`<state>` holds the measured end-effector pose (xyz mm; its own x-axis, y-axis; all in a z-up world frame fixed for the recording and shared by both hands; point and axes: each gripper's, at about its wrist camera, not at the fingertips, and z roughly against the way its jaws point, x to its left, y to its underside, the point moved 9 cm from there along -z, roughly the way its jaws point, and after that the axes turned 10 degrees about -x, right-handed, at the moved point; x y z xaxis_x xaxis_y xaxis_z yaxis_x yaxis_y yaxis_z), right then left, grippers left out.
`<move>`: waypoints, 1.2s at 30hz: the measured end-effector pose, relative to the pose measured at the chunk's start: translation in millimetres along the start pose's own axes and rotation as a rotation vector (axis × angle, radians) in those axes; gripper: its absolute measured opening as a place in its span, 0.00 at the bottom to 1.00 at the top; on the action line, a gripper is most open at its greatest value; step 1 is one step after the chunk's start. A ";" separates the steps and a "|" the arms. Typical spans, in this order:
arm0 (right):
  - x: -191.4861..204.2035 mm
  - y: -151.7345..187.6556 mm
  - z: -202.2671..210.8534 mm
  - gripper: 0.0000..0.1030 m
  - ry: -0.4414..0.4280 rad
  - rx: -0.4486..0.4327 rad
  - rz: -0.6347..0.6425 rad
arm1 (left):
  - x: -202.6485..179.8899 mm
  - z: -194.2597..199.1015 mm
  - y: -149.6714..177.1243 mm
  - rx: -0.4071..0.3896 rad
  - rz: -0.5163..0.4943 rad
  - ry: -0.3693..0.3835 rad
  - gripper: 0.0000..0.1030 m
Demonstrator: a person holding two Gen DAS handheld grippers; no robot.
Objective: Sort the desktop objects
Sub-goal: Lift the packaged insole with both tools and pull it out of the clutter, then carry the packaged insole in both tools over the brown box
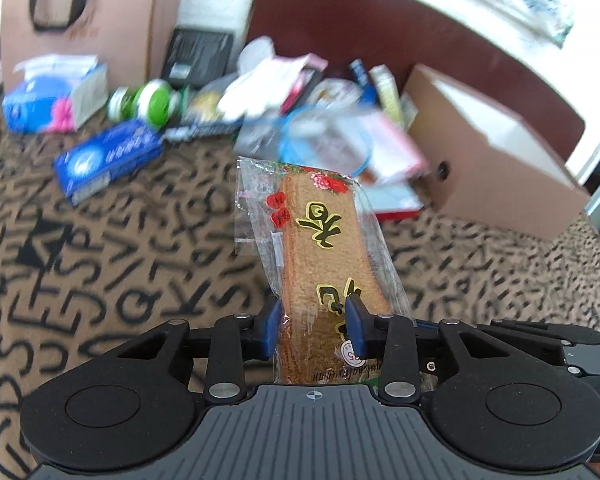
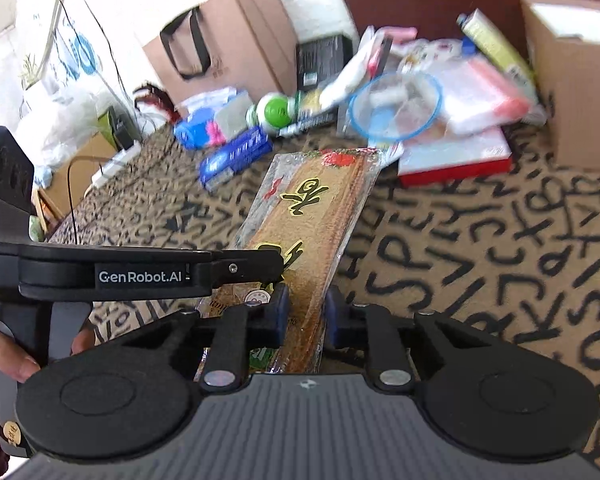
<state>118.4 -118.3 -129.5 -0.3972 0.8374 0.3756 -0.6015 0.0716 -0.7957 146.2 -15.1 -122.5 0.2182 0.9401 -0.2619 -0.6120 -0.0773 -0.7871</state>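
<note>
A long brown insole pack (image 1: 320, 248) in clear plastic, with gold characters and a red flower print, is held above the letter-patterned tablecloth (image 1: 100, 260). My left gripper (image 1: 314, 320) is shut on its near end, blue pads on both long edges. In the right wrist view the same pack (image 2: 312, 216) is also clamped by my right gripper (image 2: 306, 312), shut on its near end. The left gripper's black body (image 2: 140, 276) reaches in from the left and meets the pack just ahead of my right fingers.
A clutter pile lies at the back of the table: blue box (image 1: 108, 158), tissue pack (image 1: 44, 100), green-capped bottle (image 1: 148, 102), blue-rimmed clear lid (image 1: 324, 136), red-edged box (image 2: 456, 156). A cardboard box (image 1: 496, 152) stands right, a brown paper bag (image 1: 84, 12) back left.
</note>
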 end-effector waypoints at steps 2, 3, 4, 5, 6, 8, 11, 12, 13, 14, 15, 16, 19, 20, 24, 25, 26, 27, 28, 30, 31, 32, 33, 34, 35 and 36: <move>-4.0 -11.0 9.6 0.22 0.008 -0.039 -0.004 | -14.7 1.8 -14.9 -0.034 -0.009 0.023 0.35; -6.7 -18.1 15.0 0.22 0.014 -0.062 -0.005 | -22.7 1.9 -22.6 -0.052 -0.012 0.036 0.35; -9.6 -25.4 20.6 0.22 0.020 -0.084 -0.003 | -31.1 1.5 -30.7 -0.070 -0.013 0.051 0.36; -12.7 -33.4 26.6 0.22 0.029 -0.108 0.001 | -39.8 0.4 -38.6 -0.086 -0.014 0.065 0.36; -16.7 -42.0 32.9 0.22 0.040 -0.131 0.008 | -49.7 -1.4 -47.3 -0.101 -0.016 0.081 0.37; -26.2 -59.1 44.9 0.22 0.065 -0.176 0.023 | -70.3 -5.7 -63.9 -0.129 -0.029 0.112 0.39; -43.6 -83.4 62.7 0.22 0.108 -0.241 0.038 | -106.8 -13.3 -88.7 -0.171 -0.069 0.155 0.44; -50.7 -91.4 68.5 0.22 0.123 -0.261 0.038 | -119.0 -16.2 -96.8 -0.185 -0.083 0.169 0.44; -58.3 -98.8 73.9 0.22 0.136 -0.280 0.036 | -131.5 -19.6 -105.2 -0.198 -0.097 0.184 0.44; -65.7 -106.4 78.7 0.22 0.150 -0.298 0.034 | -143.5 -22.3 -112.8 -0.210 -0.109 0.196 0.44; -73.6 -114.0 83.0 0.22 0.162 -0.315 0.030 | -156.3 -24.5 -119.9 -0.223 -0.122 0.208 0.44; -81.1 -121.5 87.2 0.22 0.173 -0.331 0.026 | -167.6 -27.9 -126.7 -0.233 -0.135 0.221 0.44; -103.9 -142.3 100.2 0.22 0.205 -0.374 0.026 | -198.4 -39.4 -144.1 -0.254 -0.155 0.252 0.45; -112.2 -149.3 103.2 0.22 0.215 -0.387 0.027 | -207.5 -44.2 -149.6 -0.258 -0.158 0.261 0.45; -144.2 -173.1 113.7 0.22 0.253 -0.433 0.026 | -241.2 -66.0 -168.2 -0.269 -0.166 0.299 0.45; -152.5 -178.1 116.8 0.22 0.265 -0.445 0.027 | -249.1 -72.2 -171.9 -0.268 -0.163 0.312 0.45; -161.4 -183.1 120.2 0.22 0.280 -0.459 0.028 | -258.0 -79.4 -175.8 -0.266 -0.159 0.325 0.45; -170.2 -189.0 122.4 0.22 0.294 -0.472 0.030 | -263.1 -87.8 -178.7 -0.263 -0.152 0.337 0.45; -179.2 -194.0 125.3 0.22 0.305 -0.485 0.031 | -270.6 -95.1 -182.3 -0.262 -0.144 0.345 0.45; -197.6 -204.9 129.8 0.22 0.324 -0.502 0.035 | -282.9 -109.5 -189.6 -0.270 -0.129 0.352 0.45; -206.2 -210.3 130.3 0.22 0.330 -0.502 0.041 | -289.6 -116.4 -193.4 -0.271 -0.122 0.355 0.45; -214.9 -215.1 129.4 0.22 0.336 -0.503 0.045 | -297.0 -125.4 -197.2 -0.271 -0.114 0.360 0.45; -224.4 -219.7 129.1 0.22 0.348 -0.504 0.047 | -304.2 -133.7 -200.7 -0.273 -0.112 0.361 0.45; -232.9 -223.6 128.3 0.22 0.363 -0.502 0.054 | -311.1 -141.2 -204.4 -0.278 -0.115 0.361 0.45; -241.5 -228.5 127.1 0.22 0.377 -0.501 0.062 | -317.7 -148.4 -207.6 -0.284 -0.118 0.360 0.45; -249.5 -233.5 125.5 0.22 0.387 -0.502 0.070 | -323.9 -156.1 -210.1 -0.286 -0.121 0.359 0.46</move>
<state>270.9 -412.0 22.2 -0.0880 0.9777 0.1906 -0.1482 0.1763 -0.9731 322.8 -355.2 40.6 0.5549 0.7775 -0.2960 -0.3428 -0.1105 -0.9329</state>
